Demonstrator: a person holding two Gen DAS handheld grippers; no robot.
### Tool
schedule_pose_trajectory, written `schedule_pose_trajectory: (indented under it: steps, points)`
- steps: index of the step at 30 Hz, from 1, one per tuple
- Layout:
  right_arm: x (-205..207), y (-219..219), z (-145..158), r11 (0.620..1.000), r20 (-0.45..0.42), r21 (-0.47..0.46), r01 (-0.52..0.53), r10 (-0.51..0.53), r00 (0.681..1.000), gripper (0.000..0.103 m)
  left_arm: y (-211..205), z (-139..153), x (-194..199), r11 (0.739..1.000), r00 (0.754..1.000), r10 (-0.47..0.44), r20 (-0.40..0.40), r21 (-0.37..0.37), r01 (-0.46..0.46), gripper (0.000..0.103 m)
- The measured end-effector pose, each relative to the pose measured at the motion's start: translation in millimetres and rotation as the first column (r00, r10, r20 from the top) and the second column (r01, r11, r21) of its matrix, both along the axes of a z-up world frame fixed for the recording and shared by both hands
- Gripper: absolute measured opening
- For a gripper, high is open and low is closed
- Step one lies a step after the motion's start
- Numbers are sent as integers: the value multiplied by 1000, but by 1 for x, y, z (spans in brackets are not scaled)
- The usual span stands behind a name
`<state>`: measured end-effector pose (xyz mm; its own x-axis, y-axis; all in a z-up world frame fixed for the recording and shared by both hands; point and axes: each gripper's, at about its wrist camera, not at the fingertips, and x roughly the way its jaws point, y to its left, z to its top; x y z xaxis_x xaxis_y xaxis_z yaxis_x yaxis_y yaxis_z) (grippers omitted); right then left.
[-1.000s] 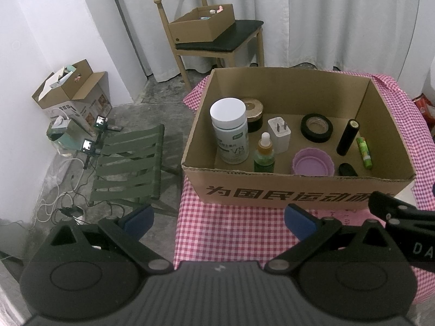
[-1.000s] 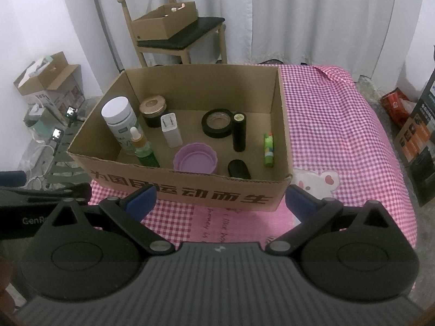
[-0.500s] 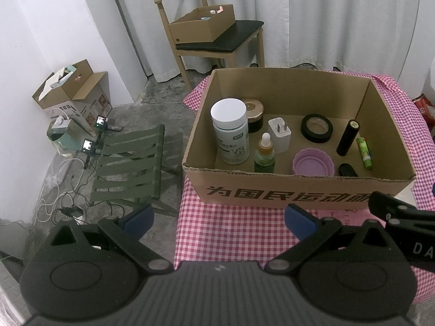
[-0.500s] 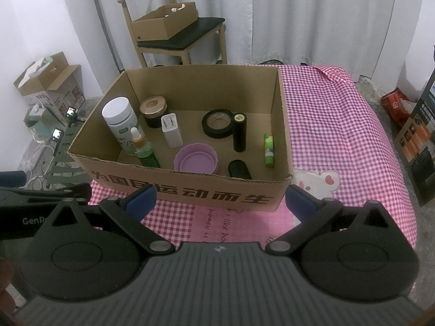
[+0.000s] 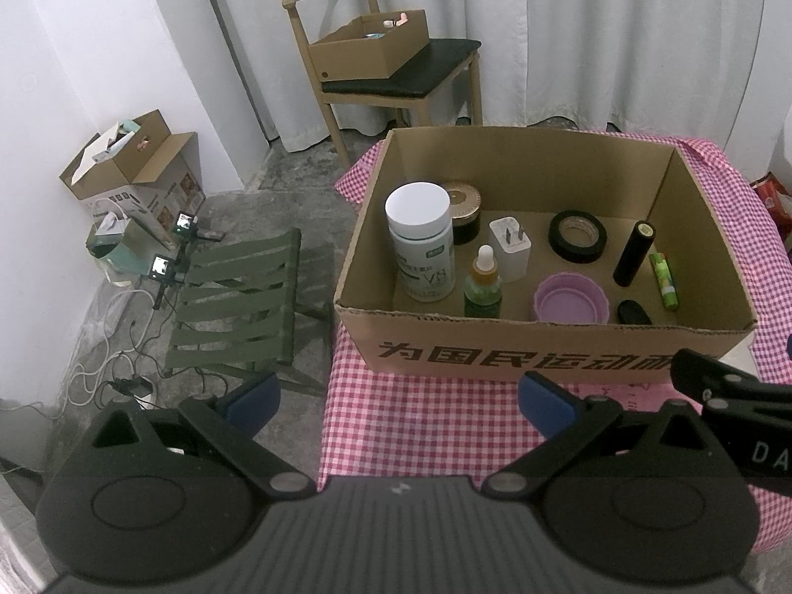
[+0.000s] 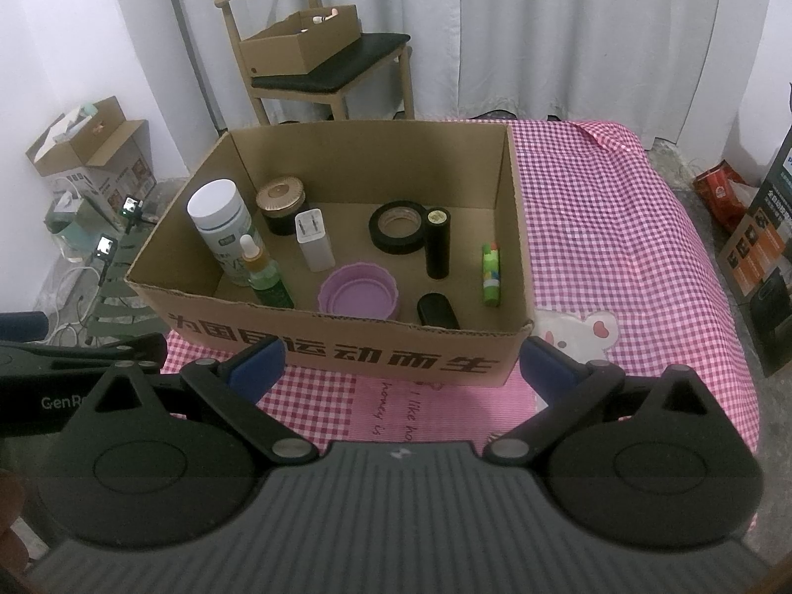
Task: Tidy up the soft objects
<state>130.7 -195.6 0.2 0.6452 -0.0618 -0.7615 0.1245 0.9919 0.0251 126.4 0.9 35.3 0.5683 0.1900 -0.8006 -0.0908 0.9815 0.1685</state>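
Purple collapsible silicone bowl point(image 6: 358, 292) sits mouth-up near the front wall inside the open brown cardboard box point(image 6: 346, 351) on the pink checked tablecloth point(image 6: 604, 227). Left gripper point(image 5: 398, 396) and right gripper point(image 6: 401, 369) hover before the box, jaws spread, empty.

The cardboard box's point(image 5: 544, 351) near wall hides the base of the green dropper bottle point(image 5: 482, 282) and the lower part of the small black object point(image 5: 633, 312), so its shape cannot be told. In the right wrist view the box covers part of the white bear print point(image 6: 579, 331) on the checked cloth point(image 6: 618, 227). The small box point(image 5: 369, 44) on the chair holds items too small to identify. The dark carton point(image 6: 765, 252) is cut off by the right edge.
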Motion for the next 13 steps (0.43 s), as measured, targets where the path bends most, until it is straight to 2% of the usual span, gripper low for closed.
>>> schedule_pose_trajectory:
  steps: [13]
  points:
    - [0, 1, 1, 1000, 1, 1, 0, 0, 1000, 102, 0, 0, 0, 1000, 1000, 1, 1, 1, -1, 103]
